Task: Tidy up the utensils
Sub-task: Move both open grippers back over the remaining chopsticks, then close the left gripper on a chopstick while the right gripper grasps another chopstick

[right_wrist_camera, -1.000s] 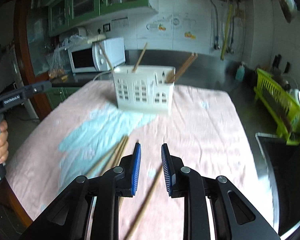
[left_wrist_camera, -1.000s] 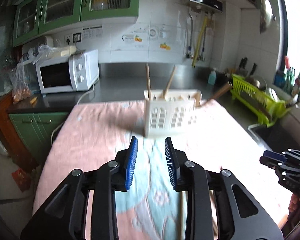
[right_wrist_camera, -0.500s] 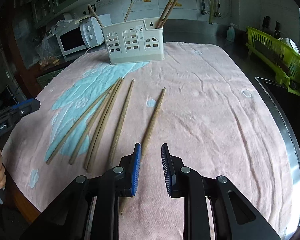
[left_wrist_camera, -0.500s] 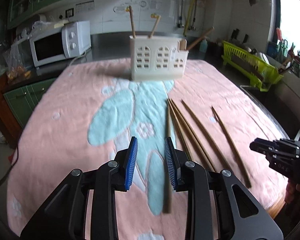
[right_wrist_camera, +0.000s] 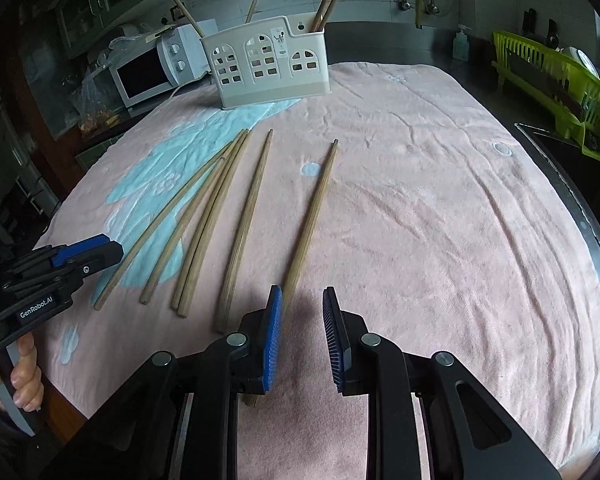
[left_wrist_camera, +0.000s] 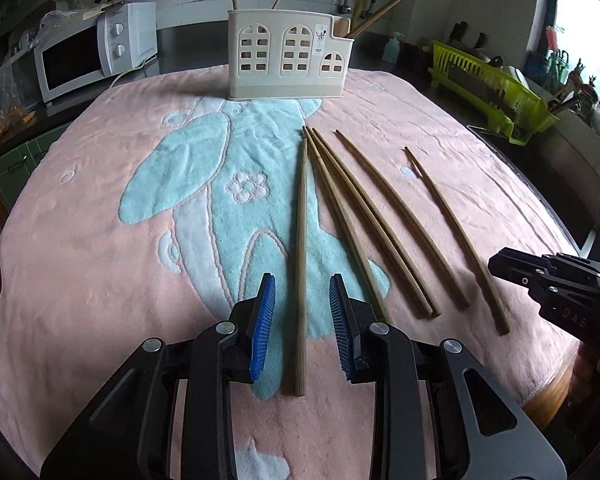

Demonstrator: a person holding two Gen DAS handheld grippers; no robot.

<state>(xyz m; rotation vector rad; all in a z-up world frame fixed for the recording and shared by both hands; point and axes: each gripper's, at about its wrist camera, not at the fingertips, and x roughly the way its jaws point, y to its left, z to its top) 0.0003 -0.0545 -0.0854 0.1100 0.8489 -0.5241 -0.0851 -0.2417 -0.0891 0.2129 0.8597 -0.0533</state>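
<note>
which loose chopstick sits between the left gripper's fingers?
The leftmost chopstick, lying alone on the blue towel patch; the left hand-held gripper straddles it, open. The others fan out rightward.

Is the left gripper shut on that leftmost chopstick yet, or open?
Open. The left gripper straddles the leftmost chopstick, which lies flat on the towel with gaps beside both fingers.

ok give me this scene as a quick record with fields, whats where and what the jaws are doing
surface: pink and teal towel
holder: white caddy at the towel's far end, upright, several chopsticks standing in it
loose chopsticks: six lying flat on the towel, fanned out, tips toward the caddy
left gripper: jaws open, either side of the leftmost chopstick, not gripping
right gripper: jaws open, rightmost chopstick runs down to its left jaw, not gripped
background: microwave, green rack
</note>
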